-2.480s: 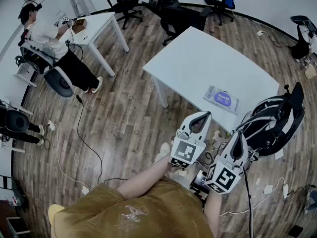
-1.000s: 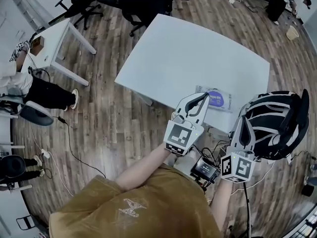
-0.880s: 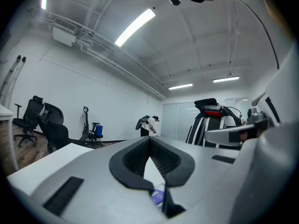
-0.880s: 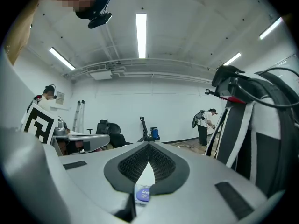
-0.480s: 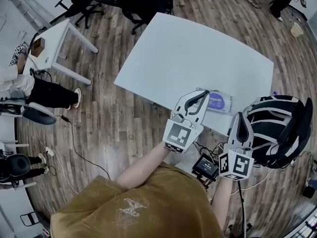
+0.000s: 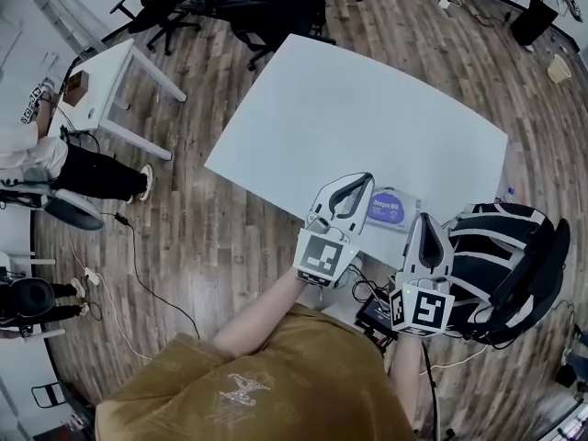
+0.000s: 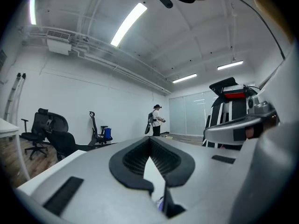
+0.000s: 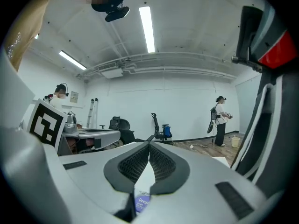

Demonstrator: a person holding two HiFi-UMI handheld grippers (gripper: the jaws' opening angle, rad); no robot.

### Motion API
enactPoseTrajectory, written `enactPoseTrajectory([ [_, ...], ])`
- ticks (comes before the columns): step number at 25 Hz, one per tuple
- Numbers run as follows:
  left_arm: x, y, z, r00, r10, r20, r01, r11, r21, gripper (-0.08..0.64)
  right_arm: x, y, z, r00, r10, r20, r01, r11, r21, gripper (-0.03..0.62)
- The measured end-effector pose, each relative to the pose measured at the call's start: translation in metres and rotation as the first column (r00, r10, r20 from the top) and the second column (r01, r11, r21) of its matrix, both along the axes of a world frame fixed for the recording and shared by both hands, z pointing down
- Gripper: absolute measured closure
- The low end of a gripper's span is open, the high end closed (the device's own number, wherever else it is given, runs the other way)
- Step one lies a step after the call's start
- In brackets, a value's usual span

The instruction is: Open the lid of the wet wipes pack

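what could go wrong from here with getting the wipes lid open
1. The flat wet wipes pack with the purple oval on top lies close to the white table's near edge, so a nudge might slide it off.
2. Both the left gripper and the right gripper have their fingers shut; arriving like that, they could push the pack rather than open it.
3. The black and white office chair crowds the right gripper.

Holding the left gripper forward and level, jaws pressed together, empty. Holding the right gripper just right of it, slightly back, jaws likewise together.
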State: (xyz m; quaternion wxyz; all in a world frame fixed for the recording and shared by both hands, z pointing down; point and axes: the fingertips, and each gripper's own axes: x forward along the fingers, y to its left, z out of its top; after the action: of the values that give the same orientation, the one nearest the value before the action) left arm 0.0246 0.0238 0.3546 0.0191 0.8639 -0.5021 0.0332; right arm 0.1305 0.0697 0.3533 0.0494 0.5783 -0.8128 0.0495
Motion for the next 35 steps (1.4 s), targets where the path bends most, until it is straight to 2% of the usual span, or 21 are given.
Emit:
enactPoseTrajectory([
  [4, -0.004, -0.007, 0.007, 0.999, 0.024, 0.037, -0.025, 1.000, 0.018, 0.552, -0.005, -0.011, 0.009, 1.000, -0.007, -0.019, 0.007, 1.000, -0.005, 0.583],
  [9, -0.012, -0.023, 0.037, 0.988, 0.096, 0.118, -0.090, 0.994, -0.058, 0.552, -0.018, -0.025, 0.024, 0.997, -0.041, -0.070, 0.037, 0.997, -0.060, 0.583],
  [12, -0.014, -0.038, 0.058, 0.977, 0.150, 0.148, -0.135, 0.985, -0.108, 0.552, -0.015, -0.036, 0.033, 0.995, 0.001, -0.101, -0.009, 0.997, -0.081, 0.583],
  [14, -0.013, -0.043, 0.074, 0.960, 0.206, 0.187, -0.180, 0.973, -0.147, 0.552, -0.014, -0.041, 0.044, 0.982, 0.030, -0.186, -0.048, 0.995, -0.093, 0.583],
  [16, -0.008, -0.045, 0.092, 0.921, 0.279, 0.273, -0.238, 0.956, -0.173, 0.552, -0.014, -0.043, 0.063, 0.942, 0.035, -0.333, -0.071, 0.993, -0.097, 0.583],
  [18, 0.000, -0.042, 0.115, 0.849, 0.371, 0.376, -0.314, 0.927, -0.206, 0.552, -0.013, -0.043, 0.084, 0.886, 0.031, -0.463, -0.085, 0.992, -0.097, 0.583],
  [20, 0.007, -0.036, 0.142, 0.753, 0.476, 0.453, -0.391, 0.879, -0.273, 0.552, -0.011, -0.042, 0.104, 0.844, 0.015, -0.535, -0.096, 0.988, -0.123, 0.583],
  [24, 0.009, -0.014, 0.198, 0.525, 0.665, 0.531, -0.472, 0.747, -0.468, 0.552, -0.014, -0.034, 0.141, 0.778, -0.057, -0.626, -0.094, 0.974, -0.206, 0.581],
  [26, 0.009, -0.003, 0.218, 0.429, 0.725, 0.539, -0.475, 0.689, -0.548, 0.552, -0.013, -0.029, 0.159, 0.746, -0.107, -0.657, -0.087, 0.963, -0.255, 0.581],
  [29, 0.011, 0.012, 0.240, 0.327, 0.795, 0.511, -0.463, 0.606, -0.647, 0.552, -0.014, -0.020, 0.189, 0.731, -0.225, -0.644, -0.066, 0.916, -0.396, 0.581],
  [31, 0.011, 0.021, 0.252, 0.252, 0.830, 0.498, -0.451, 0.556, -0.698, 0.552, -0.014, -0.015, 0.203, 0.715, -0.278, -0.641, -0.055, 0.892, -0.448, 0.575],
  [33, 0.011, 0.027, 0.263, 0.183, 0.844, 0.504, -0.441, 0.528, -0.725, 0.552, -0.015, -0.013, 0.215, 0.697, -0.316, -0.644, -0.047, 0.876, -0.481, 0.537],
  [35, 0.012, 0.029, 0.269, 0.145, 0.849, 0.509, -0.432, 0.517, -0.739, 0.552, -0.014, -0.011, 0.225, 0.680, -0.346, -0.647, -0.043, 0.861, -0.507, 0.515],
])
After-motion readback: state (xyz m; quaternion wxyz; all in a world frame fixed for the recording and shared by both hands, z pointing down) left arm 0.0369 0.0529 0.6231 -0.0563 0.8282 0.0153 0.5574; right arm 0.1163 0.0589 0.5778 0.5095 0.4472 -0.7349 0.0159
